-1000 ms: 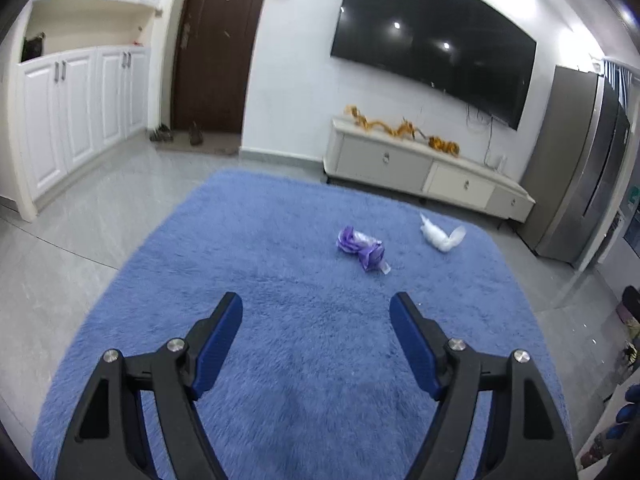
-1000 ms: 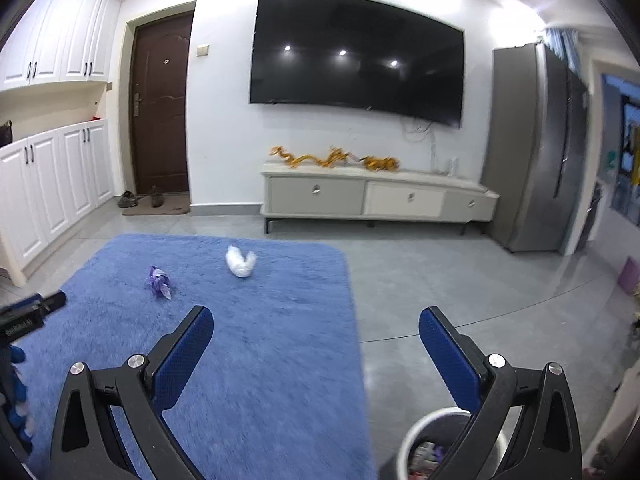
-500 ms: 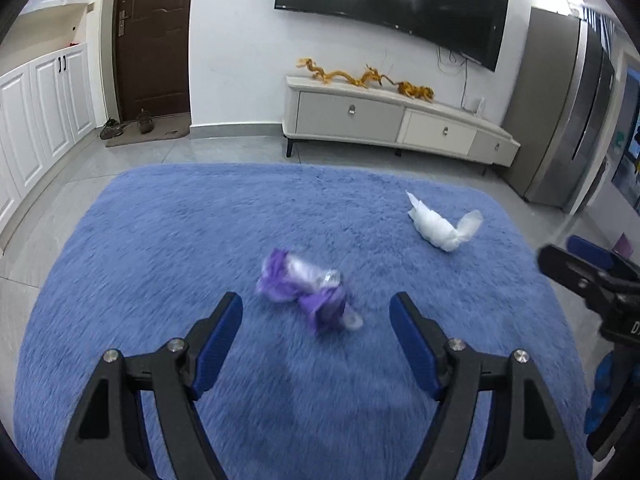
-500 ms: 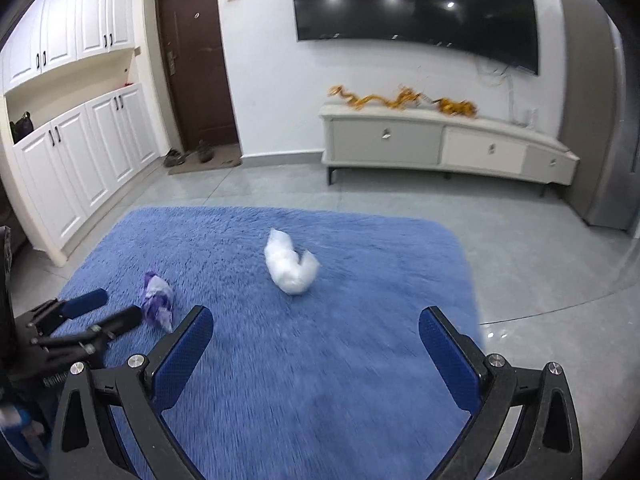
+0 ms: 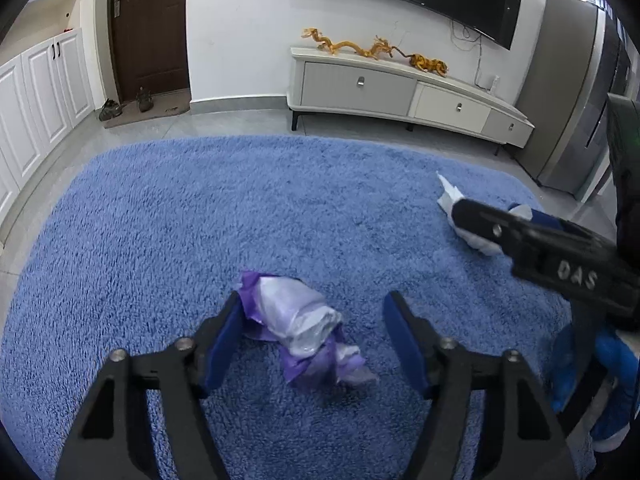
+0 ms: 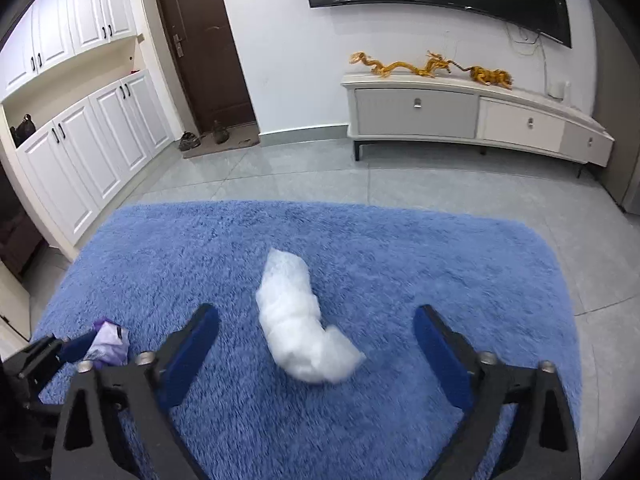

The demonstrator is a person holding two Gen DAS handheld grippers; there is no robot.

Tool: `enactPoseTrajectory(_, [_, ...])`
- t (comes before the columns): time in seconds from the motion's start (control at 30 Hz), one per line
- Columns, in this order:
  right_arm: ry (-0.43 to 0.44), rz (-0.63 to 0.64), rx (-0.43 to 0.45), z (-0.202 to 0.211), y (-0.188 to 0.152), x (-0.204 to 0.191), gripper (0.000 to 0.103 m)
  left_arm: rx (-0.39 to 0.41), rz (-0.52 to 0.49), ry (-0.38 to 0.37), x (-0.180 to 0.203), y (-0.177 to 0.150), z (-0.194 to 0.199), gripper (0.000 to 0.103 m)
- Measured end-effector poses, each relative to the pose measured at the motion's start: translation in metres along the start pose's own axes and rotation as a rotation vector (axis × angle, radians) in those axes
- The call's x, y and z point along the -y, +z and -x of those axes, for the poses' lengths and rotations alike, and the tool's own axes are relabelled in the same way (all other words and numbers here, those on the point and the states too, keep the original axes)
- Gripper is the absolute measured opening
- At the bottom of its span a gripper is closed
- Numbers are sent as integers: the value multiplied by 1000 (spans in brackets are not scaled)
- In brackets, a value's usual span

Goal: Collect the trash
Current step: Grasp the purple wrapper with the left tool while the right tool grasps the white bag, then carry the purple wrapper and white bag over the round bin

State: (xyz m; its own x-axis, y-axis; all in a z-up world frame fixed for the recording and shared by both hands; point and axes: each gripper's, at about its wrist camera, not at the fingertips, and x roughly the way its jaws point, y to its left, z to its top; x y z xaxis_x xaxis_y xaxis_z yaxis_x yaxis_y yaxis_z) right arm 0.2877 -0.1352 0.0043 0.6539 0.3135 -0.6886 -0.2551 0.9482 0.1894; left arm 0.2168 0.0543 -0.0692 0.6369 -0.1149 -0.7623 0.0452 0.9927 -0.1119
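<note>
Both pieces look light, soft and crushable: the crumpled purple-and-white plastic wrapper (image 5: 304,330) lies between the left gripper (image 5: 316,340)'s closing, not yet gripping fingers; the white crumpled plastic wad (image 6: 298,318) likewise in the right gripper (image 6: 316,350). Best pinched mid-bulk.

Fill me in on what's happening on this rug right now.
A person is collecting trash off a shaggy blue rug with a handheld gripper in each hand. The left gripper has been closing its jaws around a crumpled purple-and-clear plastic wrapper, without clamping it yet. The right gripper has been narrowing too, with a crumpled white plastic bag lying between its open jaws. Both pieces are on the rug, neither lifted.
</note>
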Motion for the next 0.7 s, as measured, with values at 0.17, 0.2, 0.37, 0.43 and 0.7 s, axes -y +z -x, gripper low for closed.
enactPoseTrajectory(0.17, [-6,10,-38,-8,4,1,52,8,3,7,-1,-4,2,46])
enactPoseTrajectory(0.2, [-5,7,-48,-9,3,2,47,11,4,9,-2,-5,3,43])
enactPoseTrajectory(0.37, [7,18,-60,-2,-5,3,24,28,2,10,-2,-11,10,31])
enactPoseTrajectory(0.43, [9,30,-57,5,-12,1,23,42,0,15,-1,-16,16,29])
enactPoseTrajectory(0.7, [37,15,-32,55,-51,-4,23,68,-4,-59,9,-43,48,27])
